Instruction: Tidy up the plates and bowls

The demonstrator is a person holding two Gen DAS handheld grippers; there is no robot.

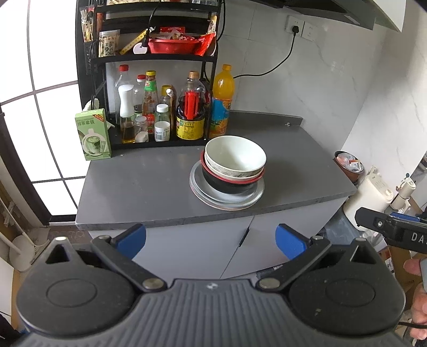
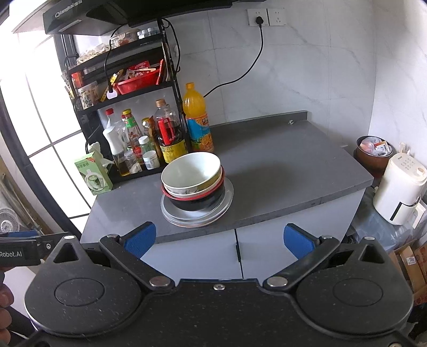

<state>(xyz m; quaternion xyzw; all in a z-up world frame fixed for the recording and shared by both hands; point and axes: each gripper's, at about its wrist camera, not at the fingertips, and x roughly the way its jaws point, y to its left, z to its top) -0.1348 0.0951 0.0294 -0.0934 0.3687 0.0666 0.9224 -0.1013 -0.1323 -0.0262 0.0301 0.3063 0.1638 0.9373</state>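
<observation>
1. Left wrist: bowls [image 1: 234,160] sat stacked on plates [image 1: 226,198] near the surface [image 1: 138,186] front edge, bare room to their right. Left gripper [image 1: 210,240] hung before the edge, jaws spread, empty.
2. Right wrist: right gripper [image 2: 218,240] likewise spread, empty; the other gripper's body read "Robot.AI".

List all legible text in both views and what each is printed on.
"Robot.AI": left gripper body.
"DA", cut off: right gripper body.
"Qianghai", partly blurred: range hood.
Green box, bottles and orange drink bottle: print too small to read.
</observation>
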